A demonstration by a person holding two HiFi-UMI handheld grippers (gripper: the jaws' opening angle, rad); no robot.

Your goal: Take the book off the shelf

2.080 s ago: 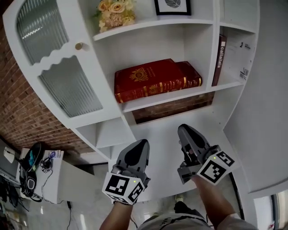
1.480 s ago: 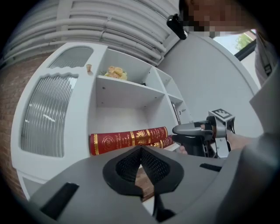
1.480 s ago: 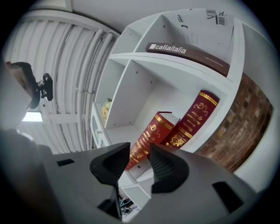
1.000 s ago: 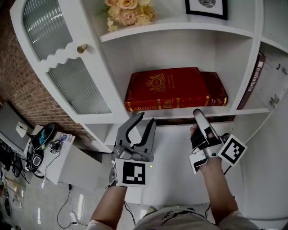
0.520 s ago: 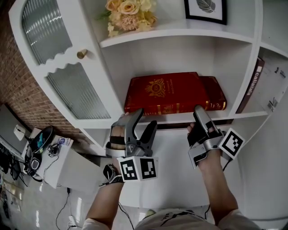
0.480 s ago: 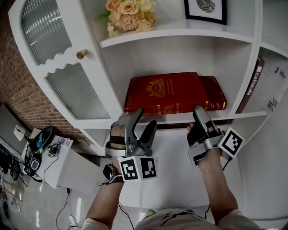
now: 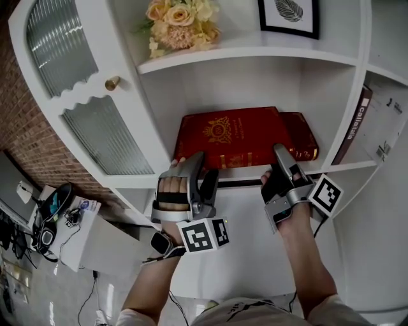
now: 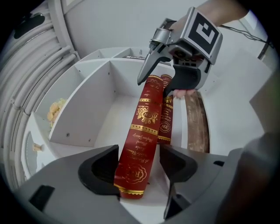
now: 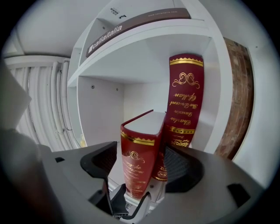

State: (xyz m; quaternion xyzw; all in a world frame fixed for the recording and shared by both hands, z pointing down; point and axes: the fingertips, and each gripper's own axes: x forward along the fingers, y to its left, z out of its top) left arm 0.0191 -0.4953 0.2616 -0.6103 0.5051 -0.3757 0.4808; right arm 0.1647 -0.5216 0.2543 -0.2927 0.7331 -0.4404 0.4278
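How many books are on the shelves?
3: large red gold-trimmed book on middle shelf; second red book beneath it; thin brown book leaning in right compartment. Others may be hidden.

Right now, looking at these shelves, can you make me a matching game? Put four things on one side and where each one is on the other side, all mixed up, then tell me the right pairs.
Things:
1. flowers
2. gold knob
3. big red book
4. dark thin book

Places:
A. lying flat on the middle shelf
B. standing on end in the narrow compartment at the right
C. on the cabinet door with ribbed glass
D. on the upper shelf, left of the framed picture

Pairs: 1-D, 2-C, 3-A, 4-B.
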